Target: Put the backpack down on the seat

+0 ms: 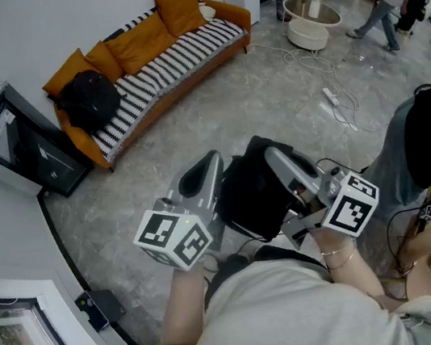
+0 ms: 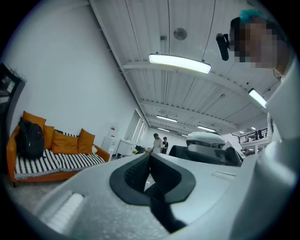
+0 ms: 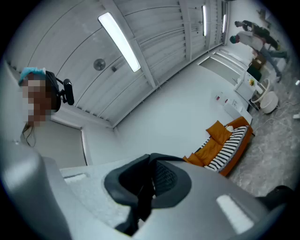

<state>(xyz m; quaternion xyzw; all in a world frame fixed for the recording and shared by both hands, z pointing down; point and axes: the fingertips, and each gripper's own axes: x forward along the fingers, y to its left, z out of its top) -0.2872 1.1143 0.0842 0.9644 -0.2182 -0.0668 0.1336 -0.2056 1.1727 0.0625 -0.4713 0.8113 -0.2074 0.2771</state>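
Floor: grey marbled tile. Walls: plain white. Orange sofa with striped cover stands against the wall, well ahead of the left gripper. Ceiling strip lights lit overhead. Round white table farther off, rightward.

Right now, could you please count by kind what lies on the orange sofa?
Orange cushions: 4
Black backpack: 1
Striped cover: 1
Small white item, kind unclear: 1
Total: 7
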